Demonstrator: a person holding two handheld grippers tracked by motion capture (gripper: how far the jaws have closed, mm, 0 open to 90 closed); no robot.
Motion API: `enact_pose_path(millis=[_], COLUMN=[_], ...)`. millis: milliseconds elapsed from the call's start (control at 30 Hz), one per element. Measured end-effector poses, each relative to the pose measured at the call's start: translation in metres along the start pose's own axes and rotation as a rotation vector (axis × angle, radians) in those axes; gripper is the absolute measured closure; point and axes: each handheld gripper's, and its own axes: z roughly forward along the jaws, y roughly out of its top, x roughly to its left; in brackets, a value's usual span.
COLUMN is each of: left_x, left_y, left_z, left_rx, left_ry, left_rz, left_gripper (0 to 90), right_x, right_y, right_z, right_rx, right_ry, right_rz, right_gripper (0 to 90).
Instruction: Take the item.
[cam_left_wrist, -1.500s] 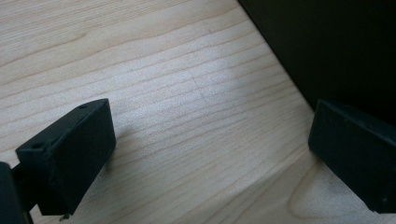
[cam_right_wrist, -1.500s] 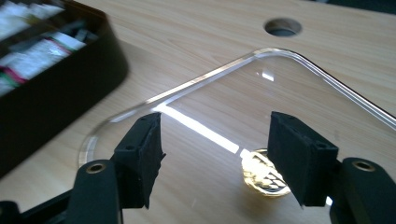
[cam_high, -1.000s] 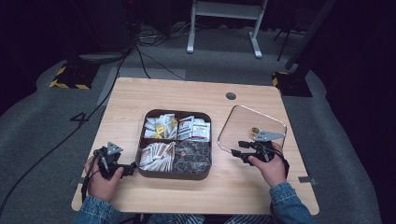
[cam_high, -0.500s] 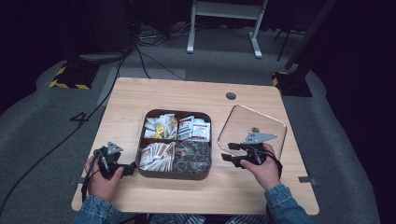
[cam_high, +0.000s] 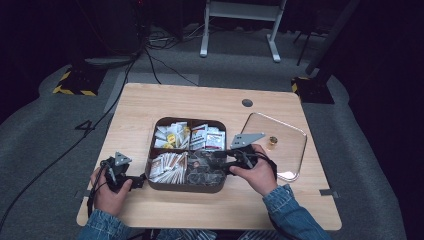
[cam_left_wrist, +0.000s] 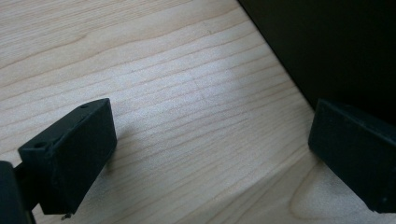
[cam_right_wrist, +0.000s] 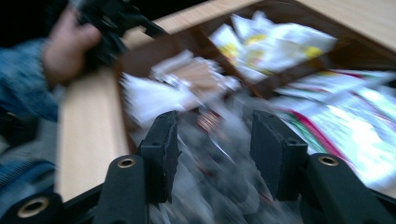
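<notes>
1. The right gripper view is smeared by motion: the dark packets just beyond the right tool (cam_right_wrist: 212, 135) are grey streaks, and their print cannot be read.
2. In the high view the right hand (cam_high: 257, 172) covers part of the right tool, whose tip sits over the near right compartment of the brown tray (cam_high: 186, 187); whether the pads touch any packet cannot be told.
3. The right tool's jaws stand partly spread and have just been closing; nothing is pinched between them, the blurred packets lying past the tips.
4. The left tool (cam_left_wrist: 210, 154) has its jaws spread wide over bare counter (cam_left_wrist: 177, 93), gripping nothing. The tray's dark wall (cam_left_wrist: 336, 51) rises just beyond its right jaw and is cut off by the frame.
5. The tray lies between the two tools, its long axis running from one tool to the other.
6. The clear lid (cam_high: 285, 145) lies flat behind the right tool, a small gold knob (cam_high: 273, 141) on it; its near corner is hidden by the hand.
</notes>
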Motion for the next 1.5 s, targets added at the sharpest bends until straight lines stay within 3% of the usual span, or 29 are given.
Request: enact_pose_path(millis=[167,267,433,500,733,933,1200,1400,1500], left_x=[0.0,0.0,0.001,0.0,0.0,0.0,0.0,0.0,0.0], left_y=[0.0,0.0,0.0,0.0,0.0,0.0,0.0,0.0,0.0], left_z=[0.0,0.0,0.0,0.0,0.0,0.0,0.0,0.0,0.0], left_rx=[0.0,0.0,0.001,0.001,0.001,0.0,0.0,0.0,0.0], left_ry=[-0.001,-0.003,-0.005,-0.004,-0.003,-0.001,-0.001,-0.001,-0.001], left_rz=[0.0,0.0,0.003,0.003,0.004,0.001,0.002,0.002,0.002], left_gripper=[1.3,1.3,1.2,1.2,1.3,1.3,1.4,1.4,1.4], right_x=[0.008,0.012,0.018,0.024,0.034,0.038,0.041,0.041,0.04], right_y=[0.02,0.031,0.043,0.05,0.059,0.061,0.06,0.065,0.065], right_z=[0.027,0.039,0.058,0.074,0.104,0.128,0.151,0.159,0.157], right_rx=[0.044,0.064,0.126,0.177,0.213,0.243,0.296,0.283,0.277], right_ry=[0.029,0.012,0.021,0.009,0.03,0.049,0.057,0.066,0.041], right_rz=[-0.027,-0.066,-0.036,-0.011,-0.01,0.0,-0.004,0.027,0.051], right_gripper=[53.2,53.1,53.1,53.9,58.0,54.8,53.6,55.2,55.4])
